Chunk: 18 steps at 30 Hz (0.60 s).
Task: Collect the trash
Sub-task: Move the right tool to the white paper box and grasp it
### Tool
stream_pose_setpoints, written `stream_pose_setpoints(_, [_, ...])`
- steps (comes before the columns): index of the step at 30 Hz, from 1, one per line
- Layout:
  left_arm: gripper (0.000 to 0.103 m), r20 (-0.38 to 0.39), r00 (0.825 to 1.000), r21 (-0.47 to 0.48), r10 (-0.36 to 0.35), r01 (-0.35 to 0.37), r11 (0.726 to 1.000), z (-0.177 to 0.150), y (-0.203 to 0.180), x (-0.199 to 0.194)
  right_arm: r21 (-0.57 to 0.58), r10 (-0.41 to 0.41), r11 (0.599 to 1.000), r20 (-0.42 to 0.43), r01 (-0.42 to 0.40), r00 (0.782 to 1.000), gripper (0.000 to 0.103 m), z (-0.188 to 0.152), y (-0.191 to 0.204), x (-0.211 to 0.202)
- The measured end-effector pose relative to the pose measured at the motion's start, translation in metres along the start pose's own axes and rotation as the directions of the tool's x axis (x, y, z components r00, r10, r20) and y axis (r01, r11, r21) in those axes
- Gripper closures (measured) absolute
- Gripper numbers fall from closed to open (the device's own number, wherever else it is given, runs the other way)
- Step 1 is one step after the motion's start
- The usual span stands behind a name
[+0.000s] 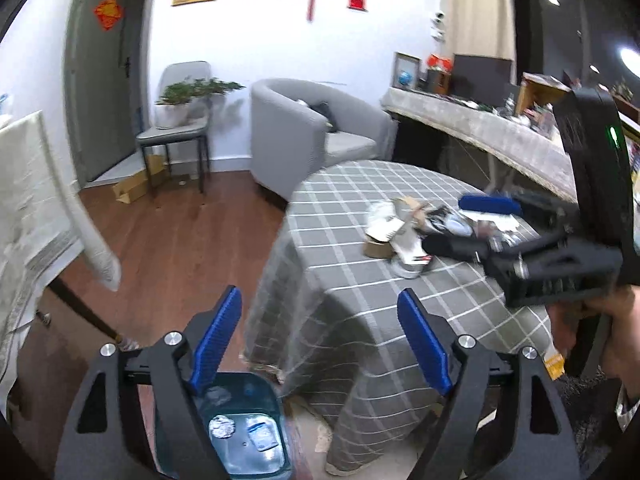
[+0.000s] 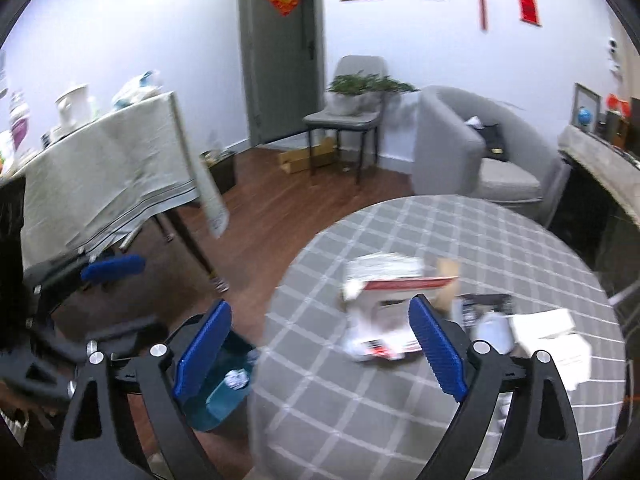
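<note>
Through the left wrist camera, the trash [image 1: 416, 232] is lying in a loose heap on the checked worktop [image 1: 360, 300]: torn cardboard, paper scraps and crumpled wrappers, all of it looking light, thin and easy to crush, so a pinch across a folded edge or a stiff cardboard flap is probably going to hold better than a grab at a flat sheet. The left gripper [image 1: 320, 340] is hanging off the worktop's near edge with its jaws spread wide and nothing between them, right over a teal bin [image 1: 256, 432] on the floor that is already holding 2 pale pieces. The right gripper [image 1: 472, 224] is reaching in over the heap from the side, gripped by a hand [image 1: 600, 340]. Through the right wrist camera, a white carton [image 2: 384, 312] with a red stripe is sitting nearest among the pile, stiff enough to take by its wall, with glossy packets beside it that may be slippery. The right gripper [image 2: 320, 352] is showing its jaws wide apart and empty, touching nothing.
</note>
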<state>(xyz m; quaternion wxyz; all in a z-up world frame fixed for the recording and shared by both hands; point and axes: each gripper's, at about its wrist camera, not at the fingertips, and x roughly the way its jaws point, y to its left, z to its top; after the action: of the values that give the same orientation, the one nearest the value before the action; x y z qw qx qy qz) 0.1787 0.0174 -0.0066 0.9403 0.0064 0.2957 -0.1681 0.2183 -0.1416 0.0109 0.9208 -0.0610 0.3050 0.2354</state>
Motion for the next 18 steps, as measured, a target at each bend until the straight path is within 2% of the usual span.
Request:
stream_pose_setpoints(3, [0.021, -0.018, 0.999, 0.069, -0.037, 0.038, 0.997, 0.005, -0.020, 0.018, 0.049, -0.036, 0.998, 0.027, 0.035, 0.999, 0.010, -0.001, -0.025, -0.008])
stream_pose_setpoints(6, [0.021, -0.029, 0.998, 0.138, -0.060, 0.063, 0.988, 0.011, -0.034, 0.034, 0.071, -0.068, 0.995, 0.019, 0.066, 0.998, 0.009, -0.006, -0.048, -0.010])
stream_pose_setpoints(14, [0.021, -0.029, 0.990, 0.175, -0.139, 0.142, 0.974, 0.032, -0.043, 0.067, 0.098, -0.147, 0.985, 0.013, 0.145, 0.989, 0.007, -0.020, -0.096, -0.024])
stream_pose_setpoints(18, [0.026, -0.030, 0.986, 0.198, -0.164, 0.167, 0.966, 0.039, -0.047, 0.082, 0.133, -0.149, 0.980, 0.014, 0.146, 0.989, 0.007, -0.024, -0.121, -0.030])
